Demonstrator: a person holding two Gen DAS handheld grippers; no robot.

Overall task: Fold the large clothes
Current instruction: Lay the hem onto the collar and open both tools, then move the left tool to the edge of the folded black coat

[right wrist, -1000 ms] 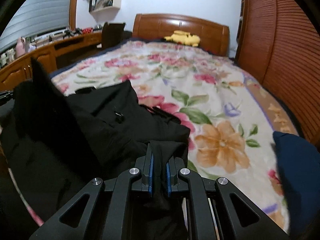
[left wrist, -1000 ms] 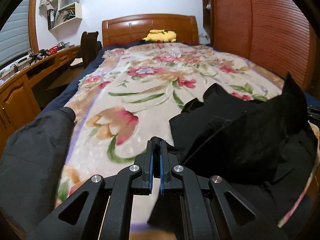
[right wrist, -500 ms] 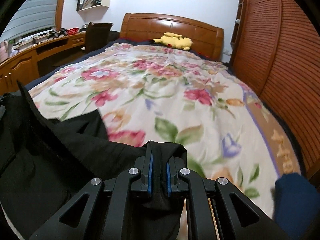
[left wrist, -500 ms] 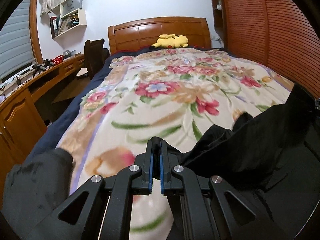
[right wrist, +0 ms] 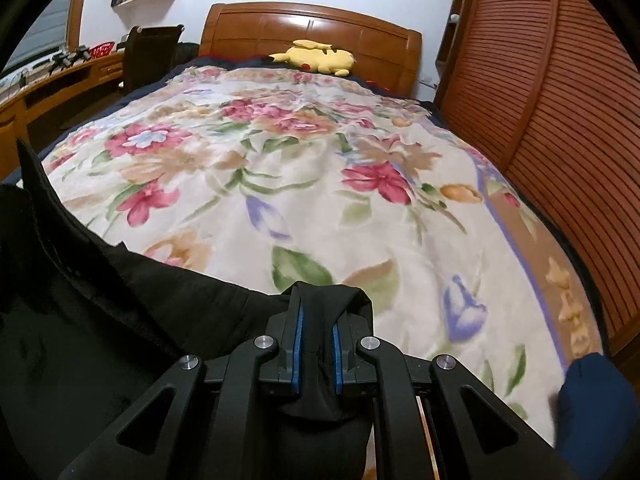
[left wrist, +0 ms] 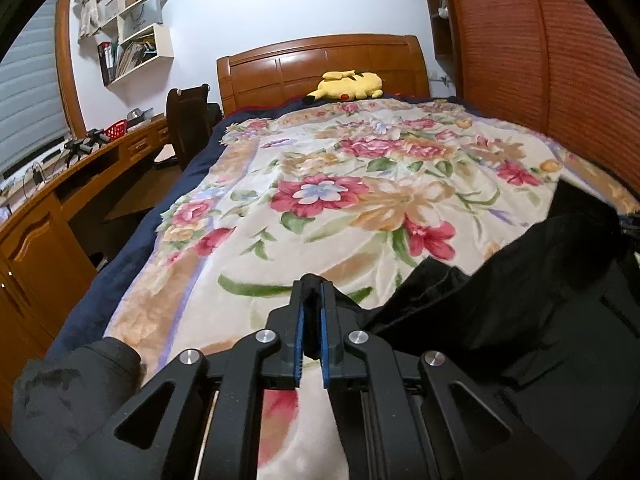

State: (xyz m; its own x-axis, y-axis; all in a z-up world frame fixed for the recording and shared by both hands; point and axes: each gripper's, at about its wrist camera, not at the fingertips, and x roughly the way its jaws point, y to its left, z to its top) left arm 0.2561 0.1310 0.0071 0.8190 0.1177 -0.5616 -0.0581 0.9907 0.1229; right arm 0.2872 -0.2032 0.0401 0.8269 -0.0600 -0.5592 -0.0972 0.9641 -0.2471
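black garment (left wrist: pixel 520 320) cut off at right and bottom edges, shelf contents (left wrist: pixel 132 48) too small, grey sleeve (left wrist: pixel 72 400) cropped

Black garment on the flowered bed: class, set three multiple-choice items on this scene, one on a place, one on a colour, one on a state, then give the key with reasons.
1. Where does the plush toy lie?
A. by the headboard
B. on the desk
C. on the chair

2. What colour is the plush toy?
A. blue
B. yellow
C. green

3. How does the right tool stand?
A. open above the blanket
B. shut on nothing
C. shut on the black garment

Key:
1 A: the plush toy rests at the far end of the bed, against the wooden headboard.
2 B: its body is yellow in both views.
3 C: the right tool has a fold of the black garment pinched between its blue pads, above the floral blanket.
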